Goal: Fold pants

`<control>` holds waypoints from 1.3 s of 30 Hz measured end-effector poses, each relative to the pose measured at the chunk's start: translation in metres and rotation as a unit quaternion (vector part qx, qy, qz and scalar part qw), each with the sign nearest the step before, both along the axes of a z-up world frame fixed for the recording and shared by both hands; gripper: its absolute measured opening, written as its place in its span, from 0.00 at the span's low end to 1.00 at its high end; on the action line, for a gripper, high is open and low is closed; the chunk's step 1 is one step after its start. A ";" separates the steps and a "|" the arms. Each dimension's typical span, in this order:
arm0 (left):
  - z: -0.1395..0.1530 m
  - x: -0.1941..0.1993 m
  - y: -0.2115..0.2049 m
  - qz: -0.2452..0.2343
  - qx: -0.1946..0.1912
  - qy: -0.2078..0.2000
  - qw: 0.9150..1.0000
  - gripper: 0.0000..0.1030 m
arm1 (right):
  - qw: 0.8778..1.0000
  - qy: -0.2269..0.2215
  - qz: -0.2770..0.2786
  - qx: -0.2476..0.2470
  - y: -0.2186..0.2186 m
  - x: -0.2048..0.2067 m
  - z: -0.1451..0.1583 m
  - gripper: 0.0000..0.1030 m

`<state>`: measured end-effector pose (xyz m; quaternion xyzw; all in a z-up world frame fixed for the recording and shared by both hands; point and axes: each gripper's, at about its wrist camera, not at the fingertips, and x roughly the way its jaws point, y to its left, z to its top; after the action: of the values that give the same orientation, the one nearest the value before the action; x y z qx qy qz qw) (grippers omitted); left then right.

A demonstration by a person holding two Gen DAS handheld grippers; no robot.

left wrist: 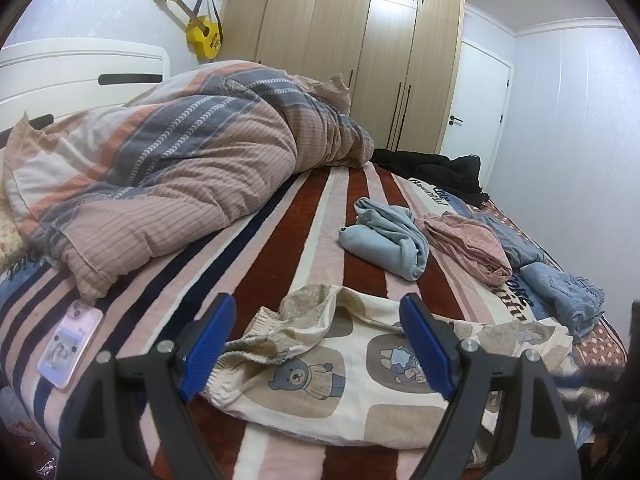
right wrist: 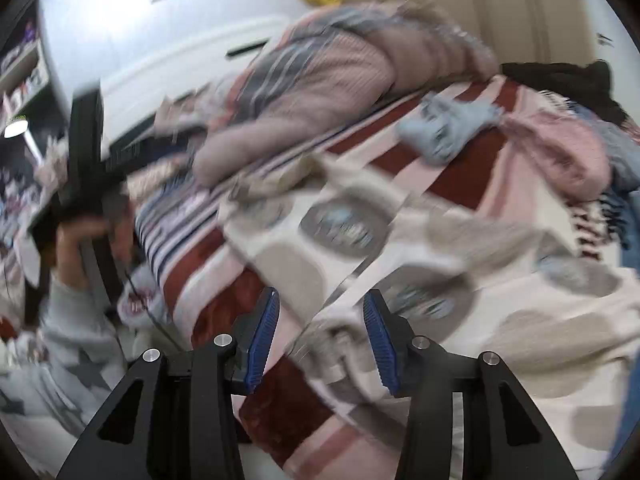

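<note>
Cream pants [left wrist: 320, 392] printed with cartoon bears lie spread on the striped bed blanket [left wrist: 304, 216], their ribbed waistband bunched at the left. My left gripper [left wrist: 318, 304] hovers over the waistband end with its blue pads wide apart and touching nothing. The right wrist view is motion-blurred. In it the pants [right wrist: 400, 248] run from the centre to the right. My right gripper [right wrist: 321, 294] is above their near edge, its jaws partly apart with no cloth pinched between them. At the left of that view, a hand [right wrist: 72, 240] in a grey sleeve holds the other black gripper.
A rumpled striped quilt [left wrist: 168, 168] fills the bed's far left. A phone in a pink case [left wrist: 70, 346] lies near the left edge. Light blue [left wrist: 384, 236], pink [left wrist: 468, 240] and denim [left wrist: 560, 292] clothes sit at the right, with a black garment [left wrist: 436, 168] behind. A wardrobe [left wrist: 360, 48] stands beyond.
</note>
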<state>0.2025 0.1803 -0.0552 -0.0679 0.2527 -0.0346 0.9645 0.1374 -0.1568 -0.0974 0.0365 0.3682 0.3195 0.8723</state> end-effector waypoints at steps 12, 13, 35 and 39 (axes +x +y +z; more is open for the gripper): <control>0.002 -0.003 -0.006 -0.002 0.007 0.000 1.000 0.79 | 0.983 0.019 -0.101 -0.155 -0.082 -0.011 -0.072 0.41; 0.002 -0.003 -0.006 -0.002 0.007 0.000 1.000 0.79 | 0.982 0.012 -0.103 -0.155 -0.083 -0.014 -0.074 0.42; 0.008 0.000 -0.015 -0.004 0.013 0.000 1.000 0.79 | 0.989 -0.022 -0.130 -0.060 0.007 -0.057 -0.078 0.40; 0.008 0.000 -0.014 -0.006 0.018 0.000 1.000 0.79 | 0.990 -0.008 -0.139 -0.037 0.012 -0.052 -0.085 0.40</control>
<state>0.2024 0.1665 -0.0471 -0.0495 0.2535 -0.0356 0.9654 0.0849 -0.1449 -0.1821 0.0525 0.3645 0.1817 0.9118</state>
